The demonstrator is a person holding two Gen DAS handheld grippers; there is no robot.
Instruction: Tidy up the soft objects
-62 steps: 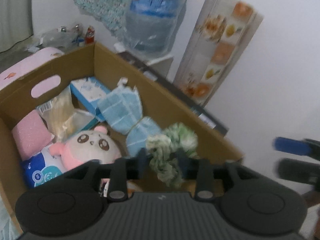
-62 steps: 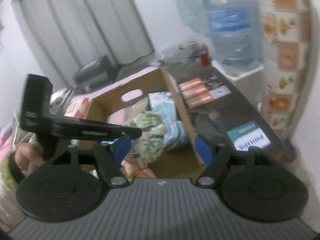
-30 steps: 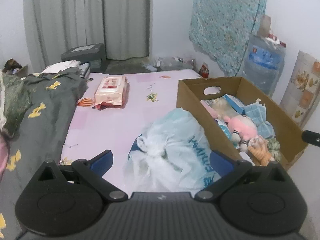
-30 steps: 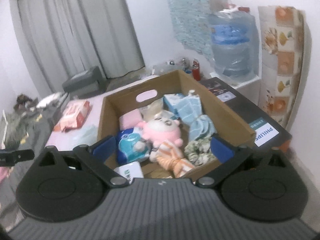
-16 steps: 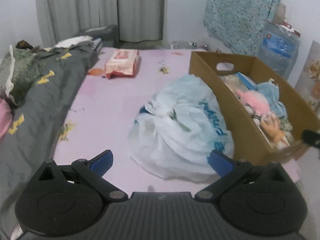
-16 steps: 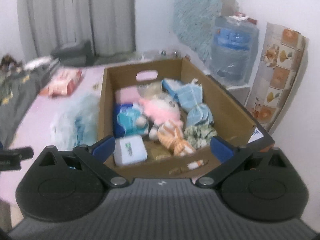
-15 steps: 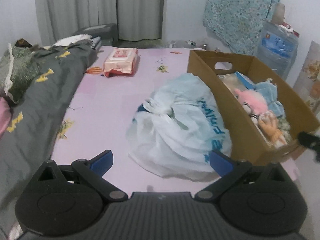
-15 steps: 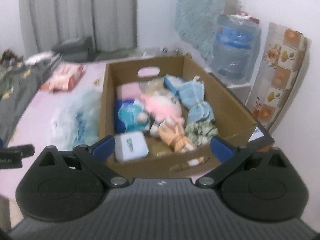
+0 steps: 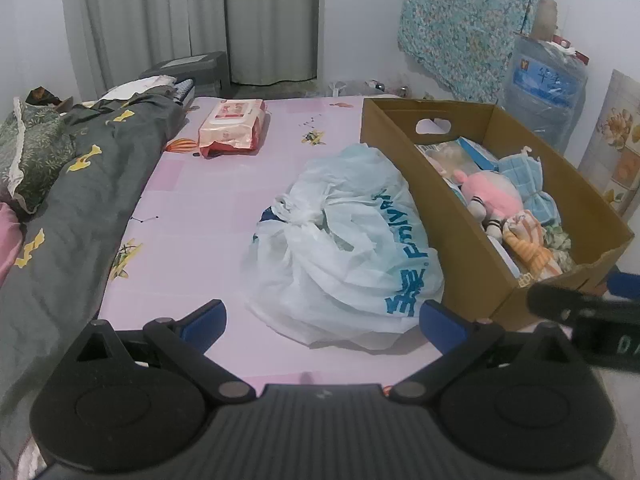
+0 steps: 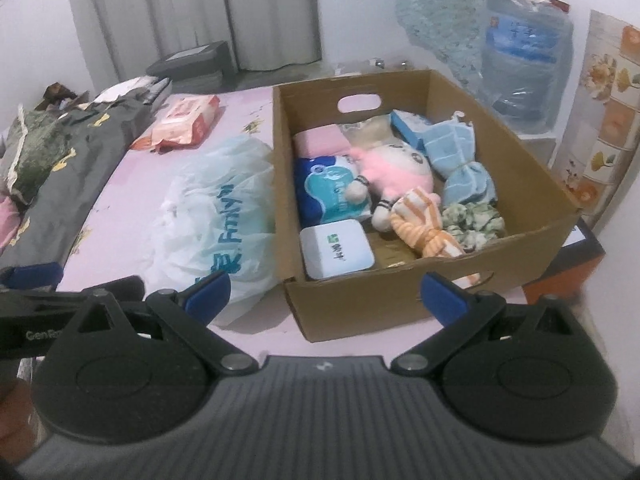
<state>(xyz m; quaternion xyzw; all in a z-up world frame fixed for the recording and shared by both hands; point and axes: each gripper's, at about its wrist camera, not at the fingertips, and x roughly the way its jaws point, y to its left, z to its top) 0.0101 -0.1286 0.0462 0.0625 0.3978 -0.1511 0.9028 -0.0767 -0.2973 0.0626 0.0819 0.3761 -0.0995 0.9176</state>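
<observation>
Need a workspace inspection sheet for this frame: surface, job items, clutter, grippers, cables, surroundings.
Surface: pink patterned bed sheet, mostly bare at the middle.
Job's things: brown cardboard box on the sheet's right side, holding a pink panda plush, an orange striped plush, a green-white scrunchie, a light blue cloth bundle and a white tissue pack.
Clutter: tied white plastic bag against the box's left wall; pink wet-wipes pack; dark grey blanket.
Grippers: left gripper open, empty; right gripper open, empty.
Cables: nothing seen.
Surroundings: grey curtains, blue water jug, floral cloth on wall.
</observation>
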